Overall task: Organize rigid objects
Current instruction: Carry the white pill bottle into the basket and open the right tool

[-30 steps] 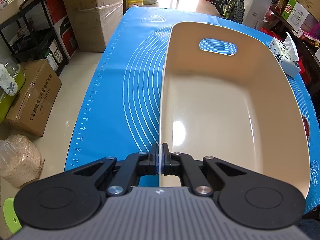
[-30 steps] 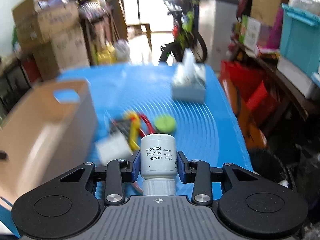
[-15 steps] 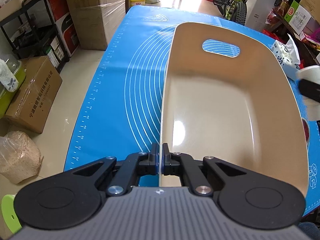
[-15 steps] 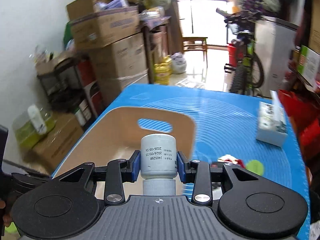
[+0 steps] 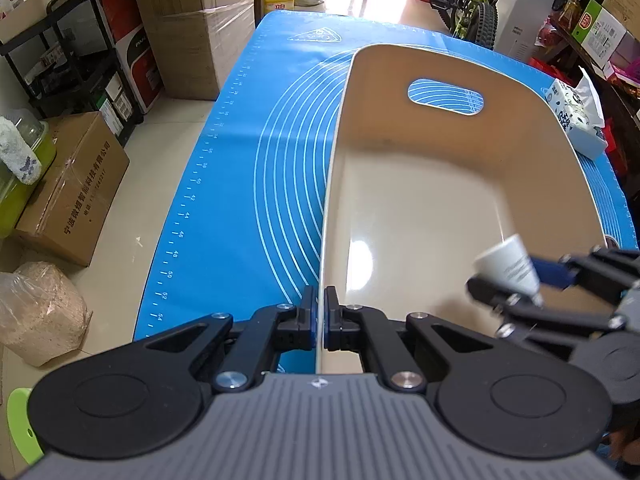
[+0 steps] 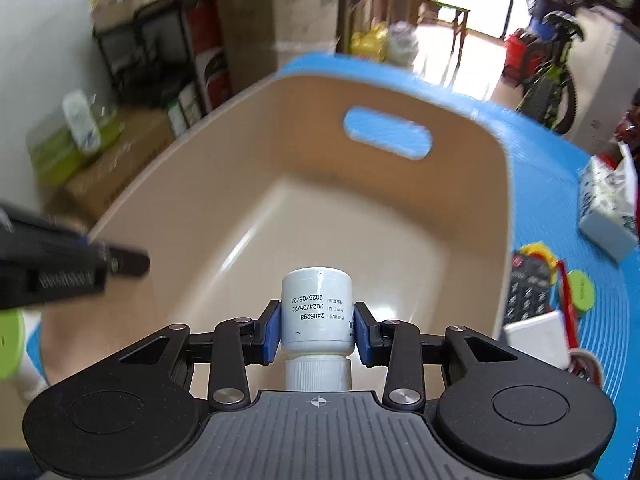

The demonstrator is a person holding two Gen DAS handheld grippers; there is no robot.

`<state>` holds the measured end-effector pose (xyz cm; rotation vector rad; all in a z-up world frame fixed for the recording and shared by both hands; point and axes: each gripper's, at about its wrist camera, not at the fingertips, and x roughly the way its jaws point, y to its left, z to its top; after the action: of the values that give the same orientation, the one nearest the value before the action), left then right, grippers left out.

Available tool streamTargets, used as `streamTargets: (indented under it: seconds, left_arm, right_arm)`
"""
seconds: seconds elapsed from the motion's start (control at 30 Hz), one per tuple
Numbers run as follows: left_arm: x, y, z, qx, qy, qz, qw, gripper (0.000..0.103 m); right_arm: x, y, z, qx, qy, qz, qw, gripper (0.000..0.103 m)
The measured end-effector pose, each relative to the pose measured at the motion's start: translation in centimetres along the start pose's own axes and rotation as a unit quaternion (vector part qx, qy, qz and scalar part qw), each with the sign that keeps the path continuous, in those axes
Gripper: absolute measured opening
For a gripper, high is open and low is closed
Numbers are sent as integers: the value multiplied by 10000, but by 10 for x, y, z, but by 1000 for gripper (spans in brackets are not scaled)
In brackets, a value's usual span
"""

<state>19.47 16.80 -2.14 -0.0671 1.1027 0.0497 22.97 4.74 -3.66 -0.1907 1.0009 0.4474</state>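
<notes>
A beige plastic bin with a handle slot stands on the blue mat. My left gripper is shut on the bin's near left rim. My right gripper is shut on a small white bottle, cap toward the camera, printed dates on its side. In the right wrist view the bottle hangs over the bin, whose inside holds nothing. The left wrist view shows the right gripper reaching in from the right with the bottle above the bin's near right part.
Right of the bin on the mat lie a black remote, a white block, a green disc, red and yellow pieces and a tissue pack. Cardboard boxes and a shelf stand on the floor to the left; a bicycle behind.
My right gripper carried the white bottle leftward from above the loose items to over the bin, and it now shows in the left wrist view. The left gripper kept its hold on the rim.
</notes>
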Motion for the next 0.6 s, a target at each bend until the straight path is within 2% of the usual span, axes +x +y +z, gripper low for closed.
streamTargets:
  seconds: [0.17, 0.23, 0.27, 0.4, 0.6]
  left_arm:
    - [0, 1, 0, -7, 3, -12, 10000, 5]
    - [0, 2, 0, -28, 7, -29, 10000, 5]
    - [0, 2, 0, -34, 8, -32, 10000, 5]
    - [0, 1, 1, -32, 12, -28, 10000, 5]
    - [0, 0, 1, -43, 9, -37, 10000, 5]
  right_arm:
    - [15, 5, -6, -114, 519, 39, 9986, 44]
    - [14, 7, -6, -138, 558, 61, 9983, 51]
    - [13, 7, -6, -133, 557, 62, 9983, 51]
    - [-2, 2, -5, -27, 275, 184, 9994, 56]
    - [-59, -21, -5, 374, -620, 197, 9972, 67]
